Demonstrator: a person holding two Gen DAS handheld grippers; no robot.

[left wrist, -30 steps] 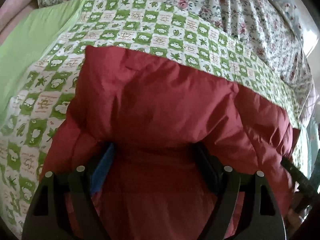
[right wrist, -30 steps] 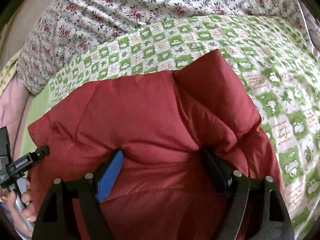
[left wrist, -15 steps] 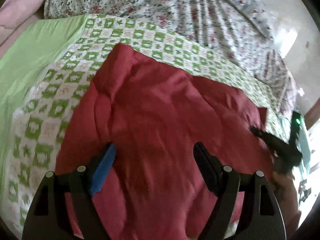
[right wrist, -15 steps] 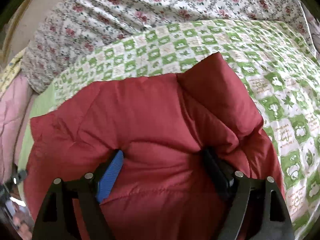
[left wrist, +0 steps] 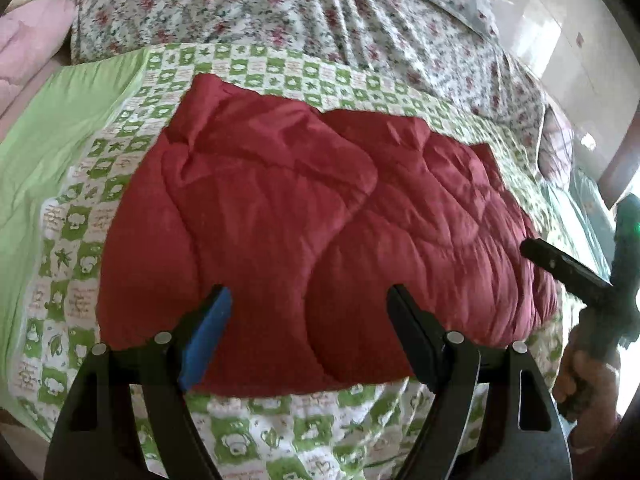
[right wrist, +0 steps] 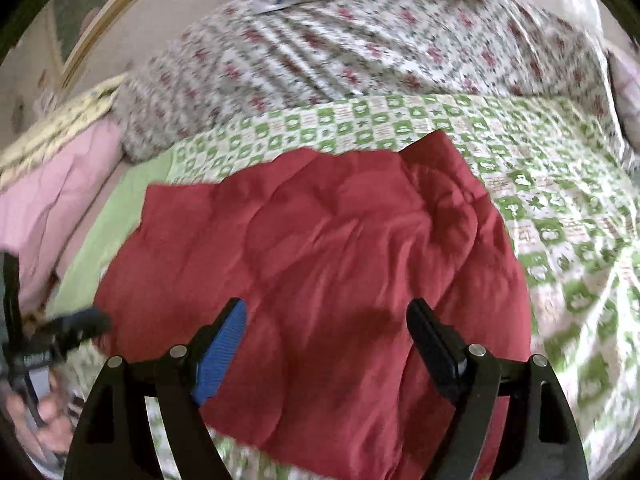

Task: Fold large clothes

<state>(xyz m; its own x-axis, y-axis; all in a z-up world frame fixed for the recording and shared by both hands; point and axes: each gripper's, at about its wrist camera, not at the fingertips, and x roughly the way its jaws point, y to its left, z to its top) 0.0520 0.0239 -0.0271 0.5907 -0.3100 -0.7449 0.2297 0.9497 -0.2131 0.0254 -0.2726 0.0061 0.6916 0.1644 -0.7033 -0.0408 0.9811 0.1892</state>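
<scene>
— How far along is it?
— The red padded jacket [left wrist: 320, 232] is lying folded over on the green checked sheet [left wrist: 280, 432]; left gripper [left wrist: 308, 336] and right gripper [right wrist: 326, 344] are hovering above it, spread wide, gripping nothing. Probably another fold is waiting.

Readable text: none in either view.
Green checked sheet [left wrist: 120, 184]: pale squares from 7 to 9 o'clock carry small printed marks, too blurred to read.
Left gripper body [right wrist: 36, 356]: a small pale label at 8 o'clock, illegible.
</scene>
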